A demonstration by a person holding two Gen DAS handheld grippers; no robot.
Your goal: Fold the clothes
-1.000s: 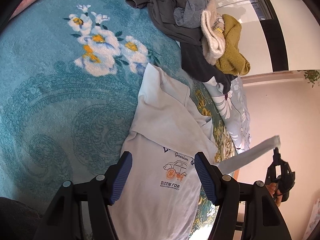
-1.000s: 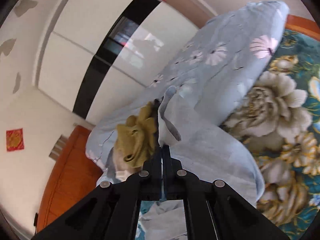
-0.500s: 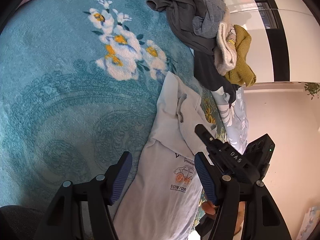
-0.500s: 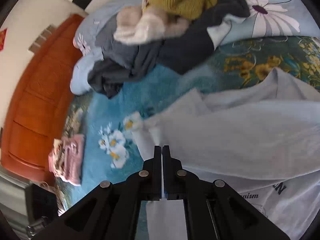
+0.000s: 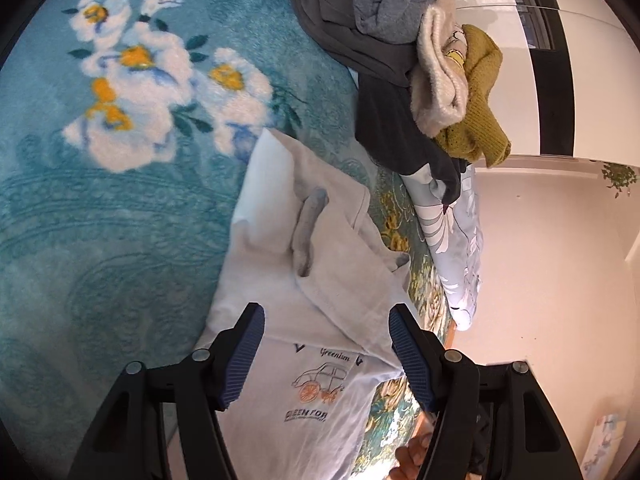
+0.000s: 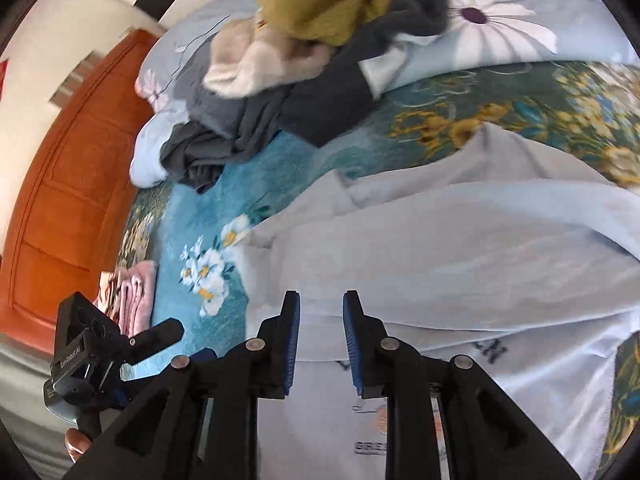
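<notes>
A white T-shirt (image 5: 320, 280) with a small car print lies on the teal floral blanket (image 5: 100, 220), one side folded over its chest. It also shows in the right wrist view (image 6: 460, 248). My left gripper (image 5: 325, 348) hovers open and empty over the shirt near the print. My right gripper (image 6: 320, 328) is open and empty just above the folded-over part. The left gripper also shows at the lower left of the right wrist view (image 6: 120, 344).
A heap of unfolded clothes (image 5: 400, 60), grey, cream, mustard and dark, lies beyond the shirt against a pale floral pillow (image 5: 456, 248). A folded pink garment (image 6: 132, 292) sits by the orange headboard (image 6: 60, 200). A white wardrobe (image 5: 580, 80) stands behind.
My right gripper carried the shirt's side across, laid it over the chest and opened, letting go. My left gripper stayed open above the shirt.
</notes>
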